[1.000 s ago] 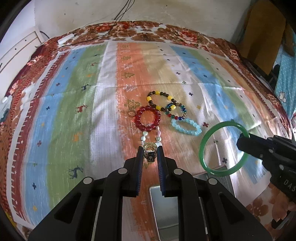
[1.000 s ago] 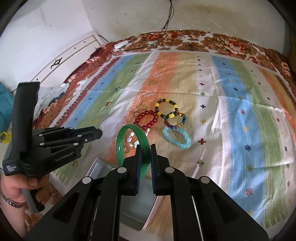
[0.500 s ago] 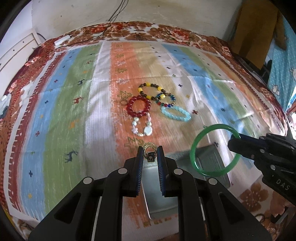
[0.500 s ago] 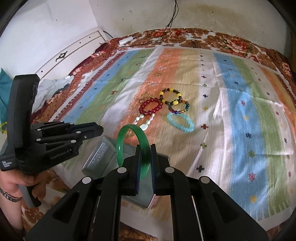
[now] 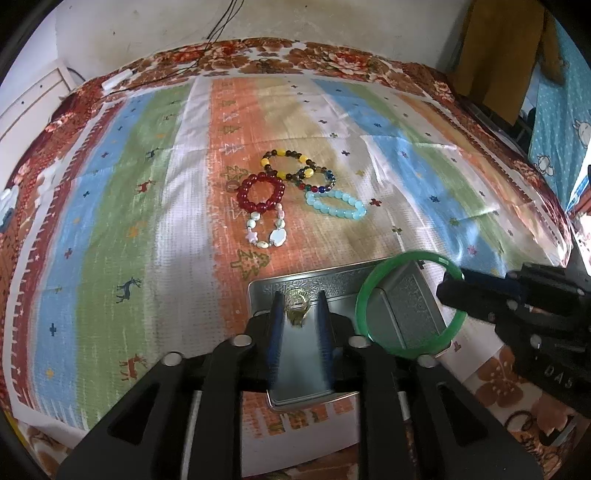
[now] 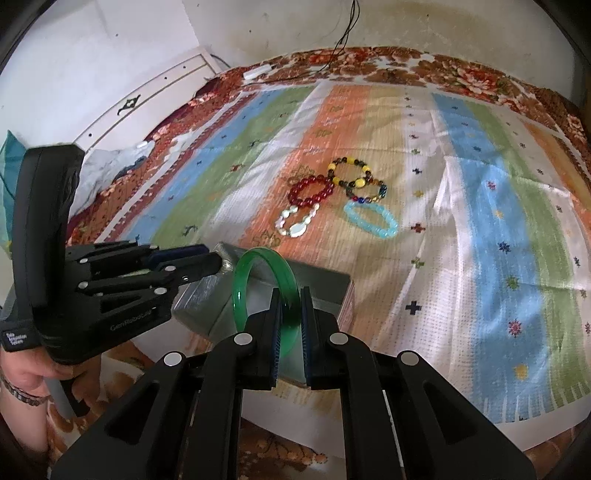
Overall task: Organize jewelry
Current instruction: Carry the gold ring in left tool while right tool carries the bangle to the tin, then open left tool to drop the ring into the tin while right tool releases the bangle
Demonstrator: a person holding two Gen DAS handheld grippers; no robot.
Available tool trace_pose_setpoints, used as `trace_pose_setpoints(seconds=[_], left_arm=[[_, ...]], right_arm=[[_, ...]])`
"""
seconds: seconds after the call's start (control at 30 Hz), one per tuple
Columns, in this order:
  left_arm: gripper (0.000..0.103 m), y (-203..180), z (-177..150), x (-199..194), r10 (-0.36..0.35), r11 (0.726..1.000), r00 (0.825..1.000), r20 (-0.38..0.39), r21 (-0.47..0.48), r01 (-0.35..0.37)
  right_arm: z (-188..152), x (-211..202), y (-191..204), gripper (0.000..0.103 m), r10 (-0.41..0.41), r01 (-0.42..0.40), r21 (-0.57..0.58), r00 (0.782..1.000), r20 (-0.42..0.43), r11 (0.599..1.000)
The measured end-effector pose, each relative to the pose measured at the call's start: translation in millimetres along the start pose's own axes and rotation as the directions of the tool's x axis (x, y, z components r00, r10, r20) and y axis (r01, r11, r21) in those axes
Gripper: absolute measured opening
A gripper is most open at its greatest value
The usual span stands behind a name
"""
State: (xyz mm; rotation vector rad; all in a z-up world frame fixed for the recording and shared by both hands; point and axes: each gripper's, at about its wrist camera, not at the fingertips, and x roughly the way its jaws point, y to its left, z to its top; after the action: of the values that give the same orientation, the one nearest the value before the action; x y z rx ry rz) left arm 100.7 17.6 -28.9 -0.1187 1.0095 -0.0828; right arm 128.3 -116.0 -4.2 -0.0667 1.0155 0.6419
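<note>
My left gripper (image 5: pixel 299 308) has widened, and a small gold ring (image 5: pixel 297 304) sits between its fingertips over the open silver tin box (image 5: pixel 332 284); I cannot tell whether the pads still touch it. My right gripper (image 6: pixel 290 295) is shut on a green bangle (image 6: pixel 258 273), held upright above the tin's right side; the bangle also shows in the left wrist view (image 5: pixel 373 288). Beaded bracelets lie on the striped cloth beyond: red (image 5: pixel 260 194), yellow and dark (image 5: pixel 284 162), multicolour (image 5: pixel 317 179), light blue (image 5: pixel 336 205), white shell (image 5: pixel 266 230).
The striped cloth (image 5: pixel 147 184) covers a floral bedspread (image 5: pixel 295 55). A white headboard (image 6: pixel 147 96) stands at the left. Cables run down the wall at the back (image 6: pixel 343 33). The bed's near edge lies just below the tin.
Both grippers have drawn back towards the near edge, over the tin box. The left jaws have widened around the gold ring. The right gripper still grips the bangle.
</note>
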Motion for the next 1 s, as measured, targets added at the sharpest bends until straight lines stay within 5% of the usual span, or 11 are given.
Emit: trace_pose_setpoints(seconds=[0.17,1.0], left_arm=[[0.039,6,2,-1,0.014,1.0,1.0,0.013,-0.02,-0.014],[0.051,38,30,3,0.097,0.993,0.995,0.034,-0.066,-0.095]], right_arm=[[2,-3,-7,0.04,0.003,-0.004,0.038,1.0,0.018,0.999],[30,5,-34,0.057,-0.122,0.119,0.057,0.991,0.053,0.991]])
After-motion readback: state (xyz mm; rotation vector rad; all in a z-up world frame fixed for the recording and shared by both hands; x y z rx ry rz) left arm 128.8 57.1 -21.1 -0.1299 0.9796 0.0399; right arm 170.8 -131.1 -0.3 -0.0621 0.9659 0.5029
